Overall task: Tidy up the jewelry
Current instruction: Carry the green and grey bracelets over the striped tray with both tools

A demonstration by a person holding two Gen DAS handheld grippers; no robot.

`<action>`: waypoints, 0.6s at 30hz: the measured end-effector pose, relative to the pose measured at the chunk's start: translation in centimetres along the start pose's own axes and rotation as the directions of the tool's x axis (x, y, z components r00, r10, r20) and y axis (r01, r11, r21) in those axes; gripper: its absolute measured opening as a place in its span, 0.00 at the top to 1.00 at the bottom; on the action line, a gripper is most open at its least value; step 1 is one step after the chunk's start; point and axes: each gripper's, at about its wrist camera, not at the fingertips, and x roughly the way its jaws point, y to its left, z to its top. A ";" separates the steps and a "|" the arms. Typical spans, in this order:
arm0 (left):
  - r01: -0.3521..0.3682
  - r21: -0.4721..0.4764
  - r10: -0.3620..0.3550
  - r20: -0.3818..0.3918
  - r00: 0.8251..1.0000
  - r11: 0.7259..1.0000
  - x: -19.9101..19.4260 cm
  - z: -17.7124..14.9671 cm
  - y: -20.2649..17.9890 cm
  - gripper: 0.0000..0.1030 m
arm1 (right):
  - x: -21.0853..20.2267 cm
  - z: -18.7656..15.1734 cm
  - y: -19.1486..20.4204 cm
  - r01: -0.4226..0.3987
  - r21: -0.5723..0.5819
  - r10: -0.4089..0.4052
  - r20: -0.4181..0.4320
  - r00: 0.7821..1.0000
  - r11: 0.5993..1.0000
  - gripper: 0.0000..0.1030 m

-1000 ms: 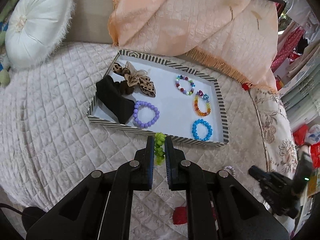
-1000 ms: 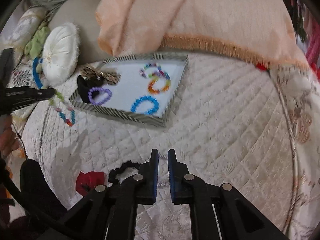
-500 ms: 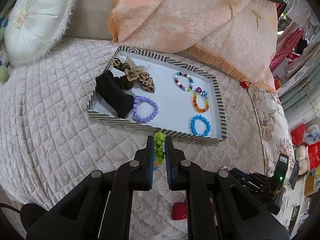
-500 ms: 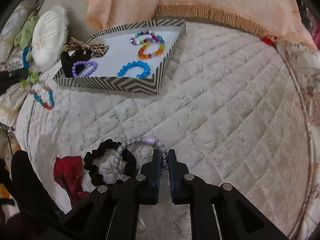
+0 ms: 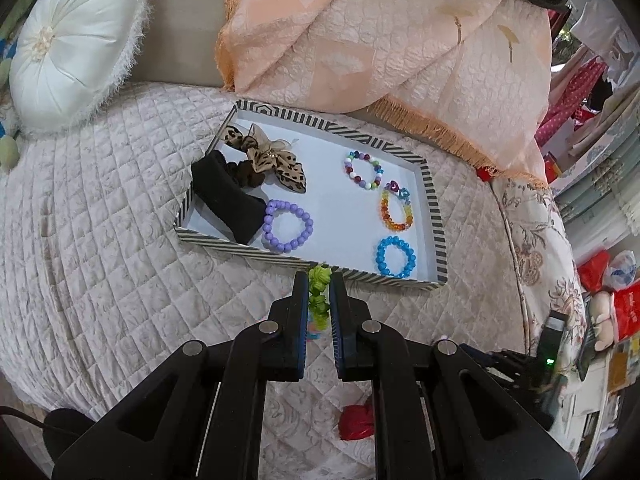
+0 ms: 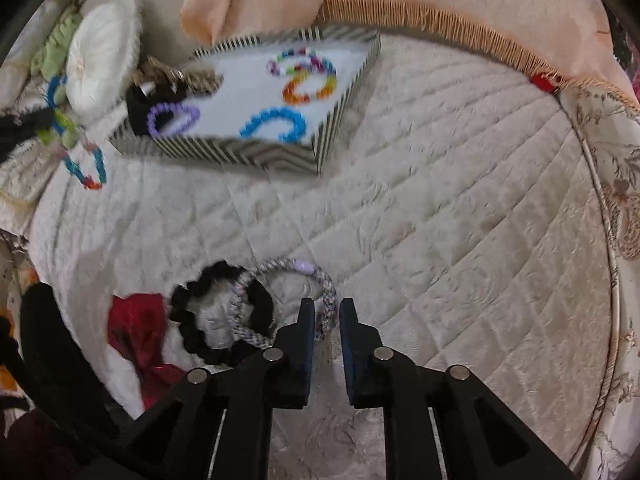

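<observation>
On the quilted bed (image 5: 100, 220), a striped tray (image 5: 434, 216) lies below a peach fringed blanket (image 5: 380, 40), with a round white cushion (image 5: 72, 40) off to its left. Inside the tray, the left end holds a leopard-print bow (image 5: 276, 162) and a black fabric piece (image 5: 228, 200). A purple bead bracelet (image 5: 269, 220) touches that fabric. Toward the right wall sit a mixed-colour bead bracelet (image 5: 349, 168), a rainbow bracelet (image 5: 385, 216) and a blue bracelet (image 5: 378, 258), each apart from the others.

Just short of the tray's near rim, the left hand-held gripper (image 5: 319, 276) is closed on a green bead strand (image 5: 319, 300). From the right wrist view, the rest of that strand hangs below it in blue and red beads, clear of the quilt.

Nearer the bed's front edge, the right hand-held gripper (image 6: 327, 304) points steeply down at a grey braided band (image 6: 280, 266) carrying one pale lilac bead. Its jaws have just been opening a little and stand narrowly apart. The band's near curve lies between them, hard against the left finger, with a sliver of quilt showing on the other side. The band rests flat on the bed and overlaps a black scrunchie (image 6: 192, 332), which has a crumpled red piece (image 6: 136, 328) beside it
</observation>
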 end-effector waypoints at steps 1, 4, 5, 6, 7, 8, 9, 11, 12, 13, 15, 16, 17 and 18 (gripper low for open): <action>0.001 0.000 -0.001 -0.003 1.000 1.000 0.1 0.0 0.0 0.91 | 0.3 0.1 -0.2 -0.008 0.017 0.008 0.010 1.000 1.000 0.89; 0.001 0.003 -0.001 -0.007 1.000 1.000 0.1 -0.1 -0.2 0.91 | 0.5 0.7 -0.4 -0.031 0.027 0.030 0.020 0.999 0.999 0.89; 0.001 0.004 -0.001 -0.007 1.000 1.000 0.1 -0.1 -0.2 0.91 | 0.5 0.7 -0.4 -0.032 0.015 0.032 0.025 0.999 0.999 0.89; 0.001 0.003 -0.001 -0.006 1.000 1.000 0.1 -0.1 -0.2 0.91 | 0.4 0.8 -0.2 -0.023 -0.009 0.024 0.023 0.999 1.000 0.92; 0.001 0.002 -0.001 -0.005 1.000 1.000 0.1 -0.1 -0.2 0.91 | 0.3 0.8 0.0 -0.019 -0.025 0.020 0.023 1.000 1.000 0.93; 0.001 0.001 -0.001 -0.003 1.000 1.000 0.1 -0.1 -0.1 0.91 | 0.0 0.7 0.3 -0.021 -0.041 0.023 0.030 0.999 0.999 0.93; 0.000 -0.001 0.000 -0.001 1.000 1.000 0.1 -0.1 -0.1 0.91 | -0.4 0.6 0.3 -0.030 -0.043 0.031 0.042 0.999 0.999 0.93; 0.000 -0.007 0.000 -0.001 1.000 1.000 0.1 0.1 0.1 0.91 | -1.4 0.6 0.2 -0.052 -0.035 0.054 0.069 0.996 0.998 0.94; 0.000 -0.008 0.000 -0.001 1.000 1.000 0.0 0.1 0.3 0.91 | -2.0 0.6 0.2 -0.061 -0.030 0.064 0.086 0.994 0.998 0.94; 0.000 -0.008 0.000 0.000 1.000 1.000 0.0 0.2 0.3 0.91 | -2.6 0.7 0.1 -0.069 -0.028 0.072 0.101 0.992 0.997 0.94; 0.001 -0.006 -0.001 0.001 1.000 1.000 -0.2 0.2 0.4 0.91 | -4.1 0.9 0.3 -0.084 -0.029 0.087 0.133 0.987 0.996 0.94; 0.002 -0.004 -0.002 0.002 1.000 1.000 -0.2 0.3 0.3 0.91 | -4.6 1.0 0.4 -0.086 -0.031 0.090 0.144 0.986 0.996 0.94; 0.003 -0.001 -0.003 0.003 1.000 1.000 -0.3 0.4 0.2 0.91 | -5.4 1.4 0.6 -0.093 -0.034 0.097 0.159 0.982 0.995 0.94; 0.004 0.001 -0.004 0.004 1.000 1.000 -0.4 0.5 0.1 0.91 | -6.0 1.8 0.8 -0.096 -0.038 0.101 0.174 0.980 0.995 0.94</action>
